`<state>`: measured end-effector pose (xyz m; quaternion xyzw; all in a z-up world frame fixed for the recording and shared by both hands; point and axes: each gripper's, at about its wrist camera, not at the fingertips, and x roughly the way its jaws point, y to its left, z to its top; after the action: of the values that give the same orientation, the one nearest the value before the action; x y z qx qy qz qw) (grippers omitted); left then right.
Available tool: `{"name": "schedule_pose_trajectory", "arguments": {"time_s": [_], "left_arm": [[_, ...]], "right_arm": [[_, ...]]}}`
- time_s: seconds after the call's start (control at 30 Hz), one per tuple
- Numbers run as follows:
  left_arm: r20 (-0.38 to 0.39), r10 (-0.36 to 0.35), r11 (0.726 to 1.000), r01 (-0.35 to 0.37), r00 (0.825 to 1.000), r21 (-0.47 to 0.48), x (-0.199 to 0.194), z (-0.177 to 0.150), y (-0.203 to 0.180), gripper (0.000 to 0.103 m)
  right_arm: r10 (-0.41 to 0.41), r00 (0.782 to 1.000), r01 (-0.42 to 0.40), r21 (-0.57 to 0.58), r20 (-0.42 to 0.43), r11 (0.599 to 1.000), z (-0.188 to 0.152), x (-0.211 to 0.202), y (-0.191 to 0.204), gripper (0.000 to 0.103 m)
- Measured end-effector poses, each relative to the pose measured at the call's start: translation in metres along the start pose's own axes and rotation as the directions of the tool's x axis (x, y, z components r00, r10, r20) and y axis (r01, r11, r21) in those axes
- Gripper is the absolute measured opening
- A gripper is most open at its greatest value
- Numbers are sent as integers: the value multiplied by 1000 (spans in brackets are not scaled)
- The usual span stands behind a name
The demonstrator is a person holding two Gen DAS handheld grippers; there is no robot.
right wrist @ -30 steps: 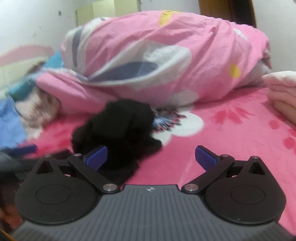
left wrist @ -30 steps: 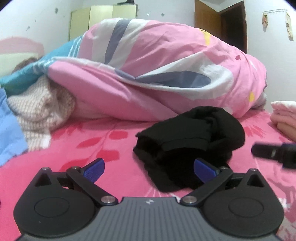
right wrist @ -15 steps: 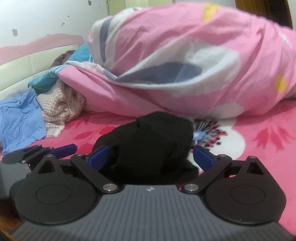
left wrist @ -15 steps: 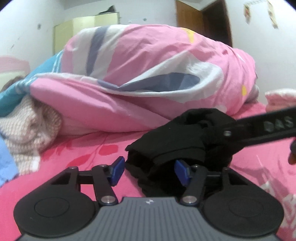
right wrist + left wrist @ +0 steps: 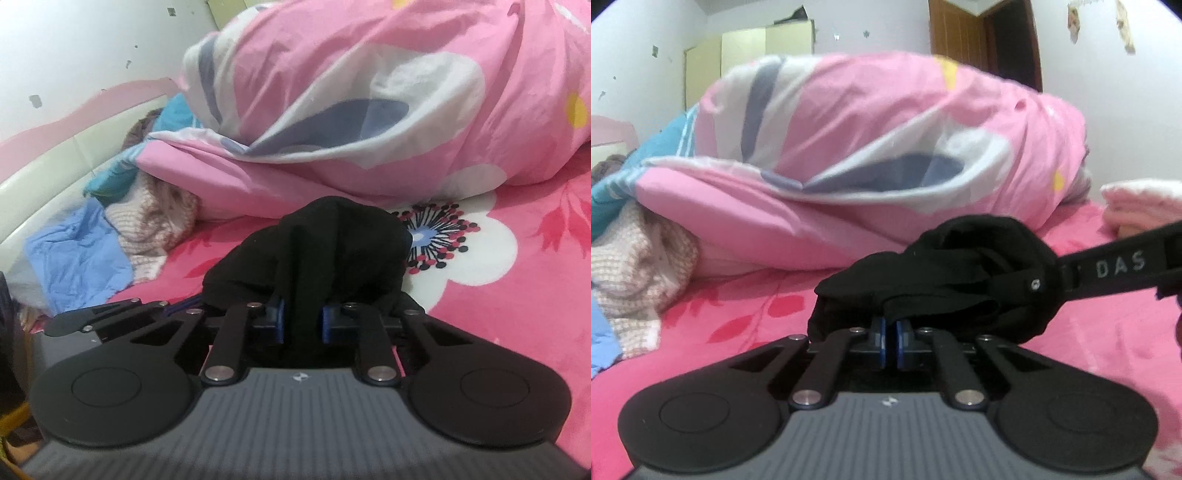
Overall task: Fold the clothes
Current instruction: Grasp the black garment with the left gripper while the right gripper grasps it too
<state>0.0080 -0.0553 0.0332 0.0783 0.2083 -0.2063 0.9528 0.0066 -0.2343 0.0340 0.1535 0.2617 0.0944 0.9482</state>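
Note:
A crumpled black garment [image 5: 945, 273] lies bunched on the pink flowered bed sheet [image 5: 746, 314]. My left gripper [image 5: 891, 341] is shut on a fold at the garment's near edge, its blue pads almost together. The right gripper's arm [image 5: 1115, 264] reaches in from the right onto the same bundle. In the right wrist view the black garment [image 5: 332, 243] rises just ahead, and my right gripper [image 5: 301, 325] is shut on a thick strip of its cloth. The left gripper [image 5: 110, 314] shows at the garment's left side.
A big pink, white and grey-blue quilt [image 5: 879, 155] is heaped behind the garment. A knitted beige garment [image 5: 151, 221] and a blue cloth [image 5: 74, 258] lie to the left by the headboard. Folded pale pink clothes [image 5: 1141, 206] sit at the right.
Both grippers have moved in onto the black garment and gone from open to shut on its cloth. The right gripper came in from the right side.

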Motion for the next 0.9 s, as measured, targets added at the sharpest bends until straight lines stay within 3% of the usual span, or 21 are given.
{"name": "schedule_pose_trajectory", "arguments": {"time_s": [0.3, 0.57, 0.77, 0.9], "left_arm": [[50, -84, 996, 85, 995, -12, -125, -7, -10, 5], [-21, -222, 975, 222, 975, -14, -238, -39, -22, 5], [-116, -204, 978, 198, 972, -60, -224, -69, -22, 5], [-119, -188, 979, 176, 975, -108, -197, -72, -11, 6]], "right_arm": [[91, 996, -91, 10, 15, 996, -30, -101, 30, 15], [228, 971, -224, 57, -70, 973, -93, -190, 55, 15], [236, 963, -217, 140, -132, 966, -121, -183, 47, 15], [225, 966, -198, 195, -124, 961, -117, -160, 33, 15]]}}
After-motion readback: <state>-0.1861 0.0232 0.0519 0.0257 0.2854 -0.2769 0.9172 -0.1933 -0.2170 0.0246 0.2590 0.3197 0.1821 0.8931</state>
